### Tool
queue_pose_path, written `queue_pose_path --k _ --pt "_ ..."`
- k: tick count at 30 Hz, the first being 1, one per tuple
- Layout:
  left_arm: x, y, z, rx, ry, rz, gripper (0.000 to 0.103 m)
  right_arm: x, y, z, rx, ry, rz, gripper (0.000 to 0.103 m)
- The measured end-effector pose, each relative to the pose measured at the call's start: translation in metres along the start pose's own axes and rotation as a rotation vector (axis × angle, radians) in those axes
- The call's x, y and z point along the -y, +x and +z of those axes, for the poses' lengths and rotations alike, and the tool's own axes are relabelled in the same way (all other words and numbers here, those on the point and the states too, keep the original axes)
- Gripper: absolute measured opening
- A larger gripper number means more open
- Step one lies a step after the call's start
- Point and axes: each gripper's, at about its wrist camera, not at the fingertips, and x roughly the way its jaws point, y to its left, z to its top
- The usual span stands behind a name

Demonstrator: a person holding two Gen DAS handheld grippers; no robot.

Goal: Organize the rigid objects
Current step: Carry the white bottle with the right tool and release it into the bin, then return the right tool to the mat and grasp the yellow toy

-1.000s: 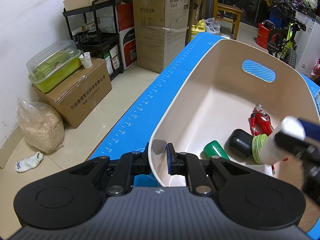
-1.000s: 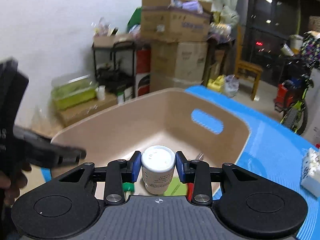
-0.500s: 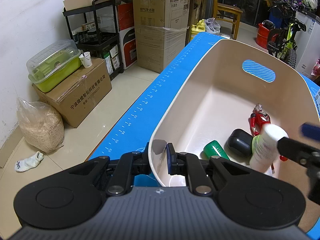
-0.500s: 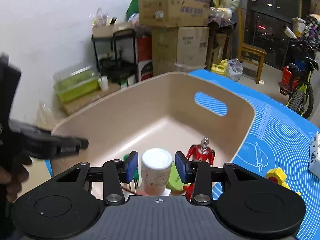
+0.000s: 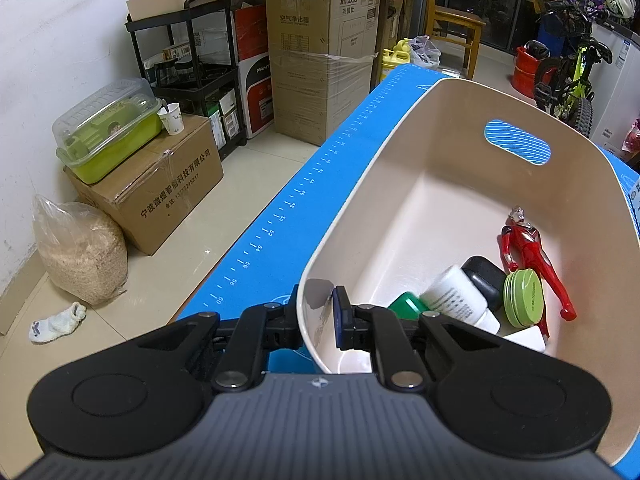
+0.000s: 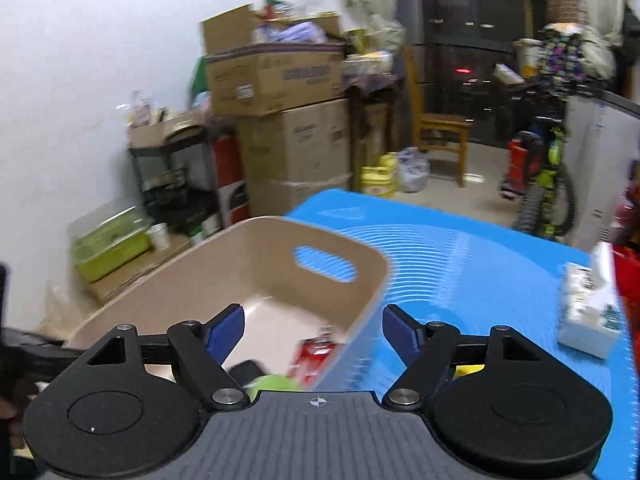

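The left gripper [image 5: 316, 312] is clamping the near rim of the beige bin [image 5: 400, 152], which is sitting along the blue mat's [image 5: 304, 192] ruled edge; the bin's far half is lying bare. The right gripper [image 6: 314, 326], jaws just spread with nothing between them, is hovering over the bin's right rim. The white bottle [image 5: 456, 296] it held a second ago is now lying among the green lid [image 5: 524, 298] and red figure [image 5: 528, 248]
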Motion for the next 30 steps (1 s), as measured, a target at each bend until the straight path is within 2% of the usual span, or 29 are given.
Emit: queue_pose_path --k 4,10,13,17,26,30 --pt "0.000 0.001 -0.001 -0.002 -0.003 0.001 0.016 0.032 0.003 0.001 0.004 0.051 -0.063 0.082" --pt "0.002 0.001 -0.001 -0.002 0.003 0.007 0.016 0.070 0.022 -0.009 -0.025 0.052 -0.141 0.083" --pt "0.002 0.001 -0.001 -0.002 0.003 0.007 0.017 0.088 0.039 -0.015 -0.079 0.010 -0.157 0.083" --pt "0.003 0.001 -0.001 -0.002 0.009 0.008 0.017 0.108 0.055 -0.027 -0.145 -0.013 -0.127 0.083" --pt "0.001 0.001 0.001 -0.005 0.011 0.004 0.017 0.115 0.101 -0.049 -0.326 -0.129 -0.123 0.083" --pt "0.001 0.001 0.001 -0.007 0.005 0.007 0.017 0.112 0.113 -0.058 -0.360 -0.180 -0.141 0.083"
